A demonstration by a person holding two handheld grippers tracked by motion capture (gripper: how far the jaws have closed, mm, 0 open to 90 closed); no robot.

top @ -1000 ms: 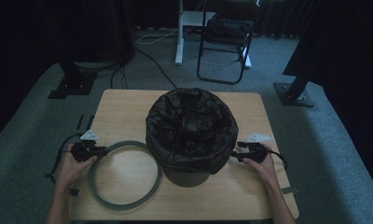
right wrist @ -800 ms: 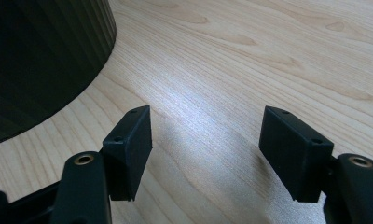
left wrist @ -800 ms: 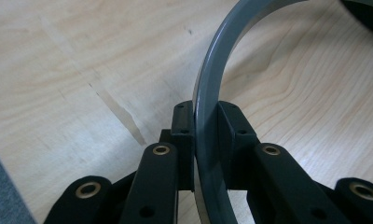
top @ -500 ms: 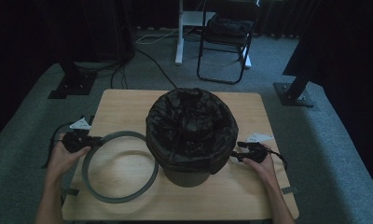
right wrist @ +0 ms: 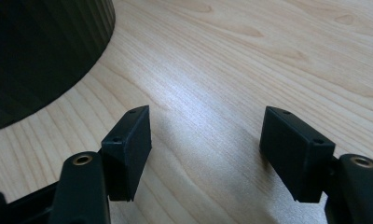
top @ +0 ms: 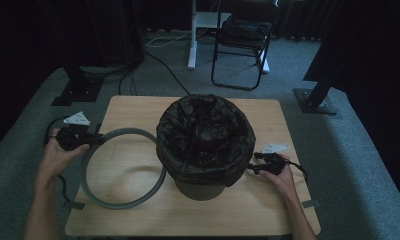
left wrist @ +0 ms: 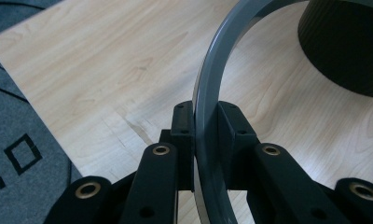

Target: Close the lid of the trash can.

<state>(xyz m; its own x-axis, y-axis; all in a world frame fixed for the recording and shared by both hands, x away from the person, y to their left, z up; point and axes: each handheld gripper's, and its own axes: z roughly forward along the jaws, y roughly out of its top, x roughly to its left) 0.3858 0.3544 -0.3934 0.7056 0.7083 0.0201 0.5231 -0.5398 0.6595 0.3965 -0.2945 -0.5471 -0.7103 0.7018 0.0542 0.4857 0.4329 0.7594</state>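
Our left tool (left wrist: 205, 135) clamps the grey ring (top: 123, 170), which is tilted above the counter's (top: 268, 120) left half. The bin (top: 204, 145) at the middle is lined with a black bag (top: 205, 132). Our right tool (right wrist: 205, 149) gapes wide and empty beside the bin.

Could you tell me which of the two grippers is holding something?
The left gripper: it is shut on the grey ring, one edge of which is lifted. The right gripper, beside the bin, stands open above bare table.
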